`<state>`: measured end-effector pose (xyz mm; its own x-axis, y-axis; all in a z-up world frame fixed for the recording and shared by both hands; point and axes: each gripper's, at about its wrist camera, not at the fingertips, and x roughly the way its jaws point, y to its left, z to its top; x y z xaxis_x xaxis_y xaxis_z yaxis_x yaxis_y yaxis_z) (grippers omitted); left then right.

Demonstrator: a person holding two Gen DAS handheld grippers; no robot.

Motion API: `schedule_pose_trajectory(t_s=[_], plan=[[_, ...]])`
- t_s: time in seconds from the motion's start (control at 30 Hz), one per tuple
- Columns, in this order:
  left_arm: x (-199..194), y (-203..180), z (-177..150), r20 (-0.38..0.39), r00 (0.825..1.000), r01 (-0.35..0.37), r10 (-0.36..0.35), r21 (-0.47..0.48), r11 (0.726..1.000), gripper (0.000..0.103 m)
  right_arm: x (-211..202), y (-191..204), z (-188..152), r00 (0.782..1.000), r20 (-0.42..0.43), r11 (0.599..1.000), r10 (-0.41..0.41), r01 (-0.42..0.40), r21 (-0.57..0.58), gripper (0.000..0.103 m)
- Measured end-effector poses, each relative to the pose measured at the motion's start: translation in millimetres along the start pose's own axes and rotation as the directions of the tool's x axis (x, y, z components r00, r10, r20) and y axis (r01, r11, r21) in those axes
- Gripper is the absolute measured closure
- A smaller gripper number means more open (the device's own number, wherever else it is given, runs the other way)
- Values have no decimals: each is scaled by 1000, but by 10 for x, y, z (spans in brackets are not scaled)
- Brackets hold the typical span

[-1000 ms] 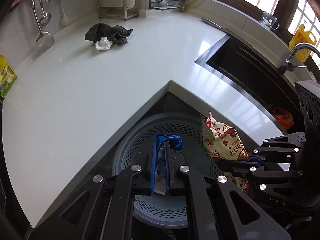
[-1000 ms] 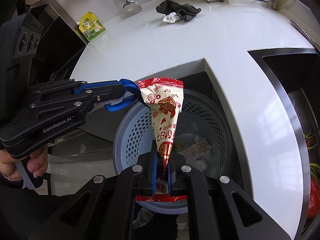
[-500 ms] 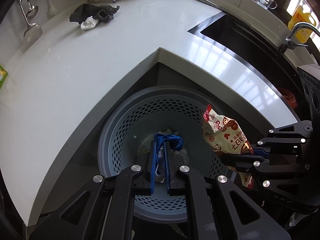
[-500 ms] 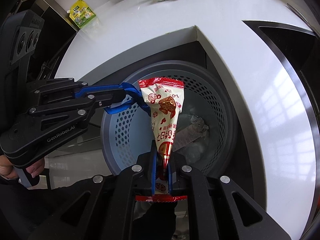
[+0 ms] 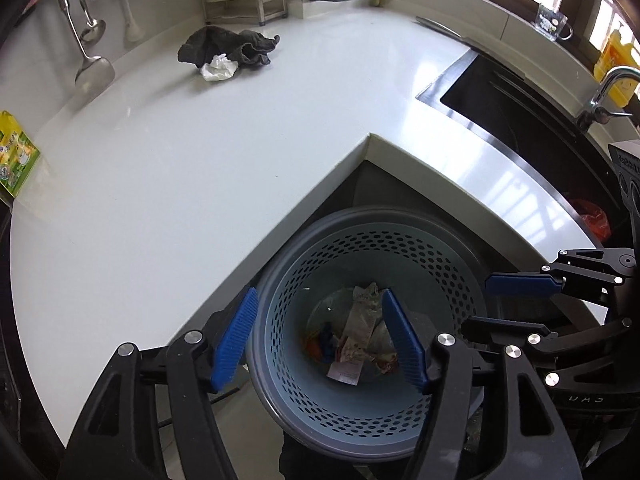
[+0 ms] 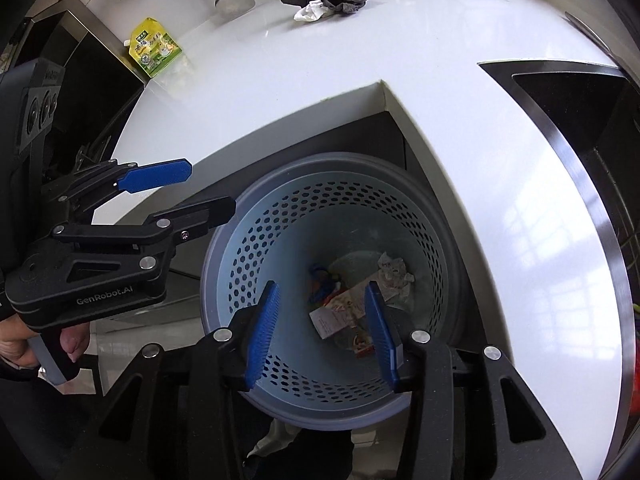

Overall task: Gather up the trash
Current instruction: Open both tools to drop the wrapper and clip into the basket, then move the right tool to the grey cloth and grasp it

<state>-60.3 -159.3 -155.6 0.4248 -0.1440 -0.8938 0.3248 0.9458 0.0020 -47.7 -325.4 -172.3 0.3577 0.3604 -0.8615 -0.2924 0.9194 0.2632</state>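
A grey-blue perforated bin (image 5: pixel 360 216) (image 6: pixel 320 160) stands on the floor in the counter's inner corner. At its bottom lie crumpled wrappers (image 5: pixel 360 328), a red-and-white snack bag (image 6: pixel 340 312) and a blue scrap (image 6: pixel 320 280). My left gripper (image 5: pixel 319 294) (image 6: pixel 212 187) hangs over the bin's left side, its jaws opening with nothing between them. Over the bin's near side my right gripper (image 6: pixel 322 286) (image 5: pixel 492 304) is also opening and empty. A white crumpled tissue (image 5: pixel 218 70) (image 6: pixel 310 12) lies on the counter far back. A green-yellow pouch (image 5: pixel 16 156) (image 6: pixel 154 48) sits at the counter's left edge.
A dark cloth (image 5: pixel 240 46) lies against the tissue. The black sink (image 5: pixel 500 112) with its faucet (image 5: pixel 608 88) is sunk in the right of the white counter (image 5: pixel 180 184). A ladle (image 5: pixel 94 72) hangs on the back wall. A person's hand (image 6: pixel 24 348) holds the left gripper's handle.
Both grippers have gone from shut to open. The blue scrap left the left gripper and the snack bag left the right one; both now lie in the bin.
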Motion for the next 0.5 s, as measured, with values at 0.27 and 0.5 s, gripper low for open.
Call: schedule_pose_trajectory(t_s=[0.27, 0.5], plan=[[-157, 290, 218, 71, 997, -10, 14, -51, 999, 26, -71, 52, 393, 998, 61, 1000, -1, 2, -15, 60], [-239, 628, 438, 110, 993, -29, 38, -86, 996, 22, -67, 143, 764, 995, 97, 999, -7, 10, -33, 60]])
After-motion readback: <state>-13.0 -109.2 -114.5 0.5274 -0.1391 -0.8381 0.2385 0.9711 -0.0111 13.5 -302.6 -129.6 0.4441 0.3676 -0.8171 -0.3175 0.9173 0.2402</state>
